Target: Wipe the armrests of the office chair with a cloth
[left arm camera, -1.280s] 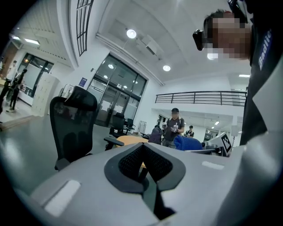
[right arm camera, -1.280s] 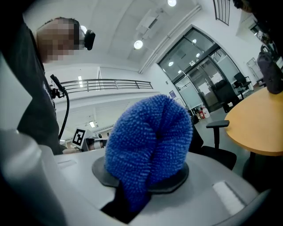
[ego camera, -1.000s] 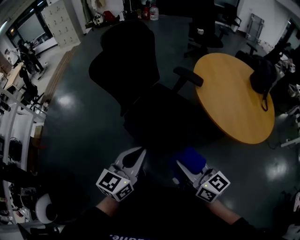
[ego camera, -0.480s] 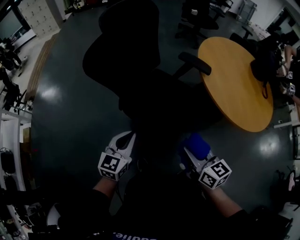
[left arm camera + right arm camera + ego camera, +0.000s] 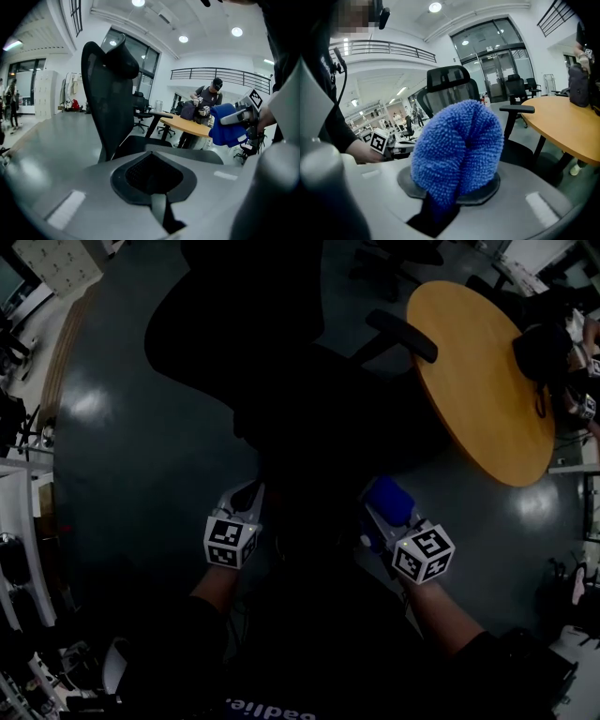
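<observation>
The black office chair (image 5: 281, 362) stands in front of me, its back to the upper left in the head view. Its right armrest (image 5: 403, 334) juts out beside the table; the other armrest is lost in the dark. My right gripper (image 5: 380, 509) is shut on a fluffy blue cloth (image 5: 388, 500), which fills the right gripper view (image 5: 457, 150) and hides the jaws. My left gripper (image 5: 246, 496) is shut and holds nothing (image 5: 153, 174). Both grippers hover near my body, short of the seat. The armrest (image 5: 516, 108) shows beyond the cloth.
A round wooden table (image 5: 478, 381) stands close to the chair's right side, with a dark bag (image 5: 544, 352) on its far edge. More office chairs (image 5: 140, 110) and a person (image 5: 208, 98) are behind it. Shelving (image 5: 19, 521) lines the left; grey floor (image 5: 131, 474) lies between.
The chair and table have slid up and grown larger in the head view as I came nearer. Both grippers keep their hold and sit slightly higher in the frame.
</observation>
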{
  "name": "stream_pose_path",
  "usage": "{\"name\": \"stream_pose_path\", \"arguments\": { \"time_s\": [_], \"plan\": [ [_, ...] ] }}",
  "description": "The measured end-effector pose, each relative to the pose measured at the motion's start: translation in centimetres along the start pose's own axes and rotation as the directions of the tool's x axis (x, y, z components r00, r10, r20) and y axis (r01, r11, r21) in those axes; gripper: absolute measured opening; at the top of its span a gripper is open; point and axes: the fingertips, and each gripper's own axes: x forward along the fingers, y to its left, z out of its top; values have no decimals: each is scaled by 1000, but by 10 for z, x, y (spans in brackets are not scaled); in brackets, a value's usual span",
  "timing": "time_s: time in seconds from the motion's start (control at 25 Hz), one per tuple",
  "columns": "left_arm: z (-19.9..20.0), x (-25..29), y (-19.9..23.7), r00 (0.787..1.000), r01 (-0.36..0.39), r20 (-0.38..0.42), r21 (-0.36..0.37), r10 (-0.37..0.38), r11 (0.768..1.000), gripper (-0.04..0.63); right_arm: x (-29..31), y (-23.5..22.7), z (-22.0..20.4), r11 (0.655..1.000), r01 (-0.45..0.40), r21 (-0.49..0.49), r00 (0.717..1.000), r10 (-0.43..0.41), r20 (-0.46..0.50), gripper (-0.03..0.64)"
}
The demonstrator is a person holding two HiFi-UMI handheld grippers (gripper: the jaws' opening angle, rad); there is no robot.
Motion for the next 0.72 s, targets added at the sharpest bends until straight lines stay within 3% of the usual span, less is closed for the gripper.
{"name": "stream_pose_path", "arguments": {
  "time_s": [0.28, 0.52, 0.72],
  "plan": [
    [-26, 13, 14, 997, -44, -64, -34, 42, 998, 12, 27, -12, -43, 996, 63, -61, 980, -73, -185, 117],
    [-29, 21, 7, 997, -14, -74, -12, 13, 1000, 12, 46, -8, -47, 996, 51, -73, 975, -66, -213, 117],
    [-23, 25, 2, 998, 0, -61, -43, -3, 999, 12, 67, -5, -43, 994, 14, -109, 970, -40, -242, 117]
  ]
}}
